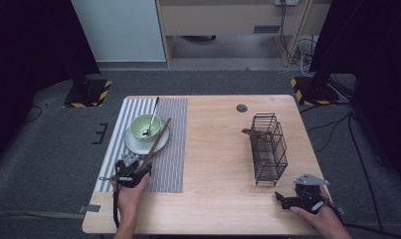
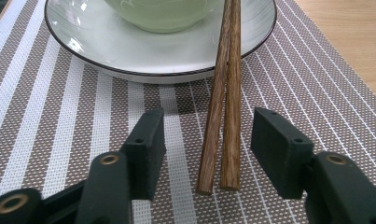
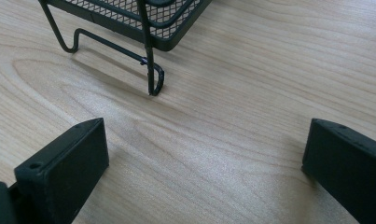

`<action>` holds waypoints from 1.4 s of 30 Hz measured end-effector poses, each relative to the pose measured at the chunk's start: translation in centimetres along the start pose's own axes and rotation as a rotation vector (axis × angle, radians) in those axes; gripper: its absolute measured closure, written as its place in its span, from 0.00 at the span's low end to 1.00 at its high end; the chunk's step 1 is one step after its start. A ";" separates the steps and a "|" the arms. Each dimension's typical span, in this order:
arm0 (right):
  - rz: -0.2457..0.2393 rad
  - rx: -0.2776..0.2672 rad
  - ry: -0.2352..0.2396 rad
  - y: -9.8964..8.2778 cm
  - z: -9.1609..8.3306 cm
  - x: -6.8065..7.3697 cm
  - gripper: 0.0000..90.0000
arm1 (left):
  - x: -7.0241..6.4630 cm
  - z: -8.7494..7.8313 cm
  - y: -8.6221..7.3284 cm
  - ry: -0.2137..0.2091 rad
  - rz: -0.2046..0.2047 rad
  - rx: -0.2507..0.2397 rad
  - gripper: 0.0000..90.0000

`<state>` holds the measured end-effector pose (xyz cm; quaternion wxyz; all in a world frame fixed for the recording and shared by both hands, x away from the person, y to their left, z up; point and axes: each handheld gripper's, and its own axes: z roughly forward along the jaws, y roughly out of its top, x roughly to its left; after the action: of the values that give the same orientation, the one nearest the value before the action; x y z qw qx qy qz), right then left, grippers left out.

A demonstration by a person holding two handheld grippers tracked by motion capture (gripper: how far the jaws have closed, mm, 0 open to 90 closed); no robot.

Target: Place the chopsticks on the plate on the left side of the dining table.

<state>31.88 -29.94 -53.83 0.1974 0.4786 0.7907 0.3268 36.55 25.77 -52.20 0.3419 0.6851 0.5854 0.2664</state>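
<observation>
Looking down from the high view, your left claw (image 1: 138, 167) sits at the near edge of the striped placemat (image 1: 173, 149), right at the low ends of the wooden chopsticks (image 1: 155, 142). The pair leans up onto the white plate (image 1: 133, 144) beside the green bowl (image 1: 144, 127), and a metal spoon (image 1: 151, 117) stands in that bowl. From up there you can't tell whether the pads are on the wood.

The left gripper view settles it: the chopsticks (image 2: 223, 116) lie side by side between the two black jaws with clear mat on either side, so that claw is released and gripping nothing. Their cut ends rest on the placemat (image 2: 59, 130), and their upper parts cross the dark rim of the plate (image 2: 83, 51) next to the bowl (image 2: 157, 14).

Your right claw (image 1: 282, 199) is over at the near right corner of the bench (image 1: 218, 149), close to the black wire rack (image 1: 268, 147), which has something brown poking out of it in the high view. The right gripper view gives you the close-up: jaws spread wide over bare wood, just the rack's wire foot (image 3: 150, 70) ahead of them, not touching.
</observation>
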 end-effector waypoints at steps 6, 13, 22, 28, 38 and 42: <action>0.001 0.000 0.000 0.0 0.0 0.0 0.00 | -0.1 0.1 0.0 0.000 0.003 0.014 0.43; 0.000 0.000 0.000 0.0 0.0 0.0 0.00 | 0.3 0.2 -0.2 0.012 0.016 0.029 0.44; 0.000 0.000 0.000 0.0 0.0 0.0 0.00 | 0.5 0.2 -0.2 -0.011 0.022 0.034 0.51; 0.000 0.000 0.000 0.0 0.0 0.0 0.00 | 0.6 0.0 -0.2 0.008 0.020 0.022 0.52; 0.000 0.000 0.000 0.0 0.0 0.0 0.00 | 1.2 -0.1 -0.2 0.012 0.020 0.020 0.54; 0.000 0.000 0.000 0.0 0.0 0.0 0.00 | 1.3 -0.1 -0.2 0.010 0.020 0.015 0.56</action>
<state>31.90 -29.94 -53.83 0.1973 0.4784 0.7908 0.3268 36.57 27.08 -52.28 0.3311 0.6922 0.5822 0.2689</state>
